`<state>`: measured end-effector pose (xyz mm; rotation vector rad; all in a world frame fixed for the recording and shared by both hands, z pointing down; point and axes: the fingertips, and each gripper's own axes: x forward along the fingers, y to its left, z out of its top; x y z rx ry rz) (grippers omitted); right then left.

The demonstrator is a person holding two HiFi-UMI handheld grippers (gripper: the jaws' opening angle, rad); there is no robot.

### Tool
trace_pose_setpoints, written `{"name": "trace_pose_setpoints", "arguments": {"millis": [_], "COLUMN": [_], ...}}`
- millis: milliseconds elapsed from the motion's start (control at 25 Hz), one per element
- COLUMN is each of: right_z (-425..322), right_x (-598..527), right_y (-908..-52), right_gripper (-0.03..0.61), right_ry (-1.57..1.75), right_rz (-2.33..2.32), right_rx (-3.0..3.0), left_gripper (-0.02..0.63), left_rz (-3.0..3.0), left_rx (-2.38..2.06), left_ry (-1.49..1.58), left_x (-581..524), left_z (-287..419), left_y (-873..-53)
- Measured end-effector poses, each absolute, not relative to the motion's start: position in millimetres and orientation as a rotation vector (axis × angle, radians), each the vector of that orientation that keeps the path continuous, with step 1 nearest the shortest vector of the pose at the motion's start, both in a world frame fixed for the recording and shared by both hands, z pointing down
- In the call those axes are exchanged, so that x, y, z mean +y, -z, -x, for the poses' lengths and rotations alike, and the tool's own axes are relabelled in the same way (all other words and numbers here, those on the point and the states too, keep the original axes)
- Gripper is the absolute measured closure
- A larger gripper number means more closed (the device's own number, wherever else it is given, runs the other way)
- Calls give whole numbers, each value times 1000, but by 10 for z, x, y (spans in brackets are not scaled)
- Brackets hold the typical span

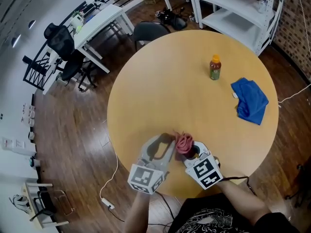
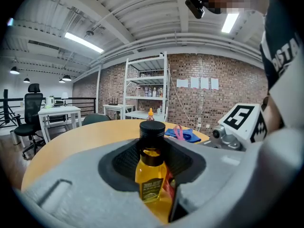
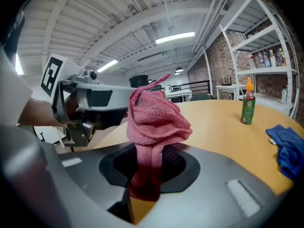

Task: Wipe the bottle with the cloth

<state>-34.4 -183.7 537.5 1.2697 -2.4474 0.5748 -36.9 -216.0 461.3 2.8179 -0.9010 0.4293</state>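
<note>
A small amber bottle (image 2: 151, 167) with a black cap stands upright between the jaws of my left gripper (image 2: 152, 175), which is shut on its body. My right gripper (image 3: 149, 175) is shut on a pink cloth (image 3: 154, 122) that bunches up above its jaws. In the head view both grippers hover over the near edge of the round table: the left gripper (image 1: 166, 144) and the right gripper (image 1: 188, 152) sit side by side, with the pink cloth (image 1: 183, 141) between them. The cloth hides most of the bottle there. In the right gripper view the bottle's cap (image 3: 139, 81) shows just behind the cloth.
Farther out on the round wooden table (image 1: 160, 91) stand a sauce bottle with an orange cap (image 1: 215, 68) and a crumpled blue cloth (image 1: 250, 101). White shelving (image 1: 243, 6), a white desk and office chairs (image 1: 63, 47) surround the table.
</note>
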Motion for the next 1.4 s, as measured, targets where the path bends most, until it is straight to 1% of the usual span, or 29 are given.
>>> {"name": "trace_pose_setpoints", "arguments": {"millis": [160, 400, 880, 1000, 1280, 1400], "right_z": [318, 301, 239, 76, -145, -110], "right_x": [-1805, -1599, -1526, -1572, -2280, -2571], "right_y": [-5695, -6075, -6250, -6028, -4558, -4281], "right_gripper": [477, 477, 479, 479, 479, 479], "right_ry": [-615, -768, -866, -786, -636, -612], "right_rz": [-1179, -1040, -940, -996, -1162, -1122], "right_rx": [-2328, -2208, -2074, -2111, -2479, -2572], "left_gripper": [460, 460, 460, 460, 460, 460], "left_rz": [-2812, -2812, -2804, -2804, -2808, -2804], "left_rx": [-895, -889, -899, -896, -872, -873], "left_ry": [-423, -412, -400, -404, -406, -401], "left_x": [-2162, -2171, -2156, -2139, -2119, -2112], "left_z": [387, 372, 354, 360, 364, 336], "left_y": [-4624, -4638, -4653, -4668, -4655, -4658]}}
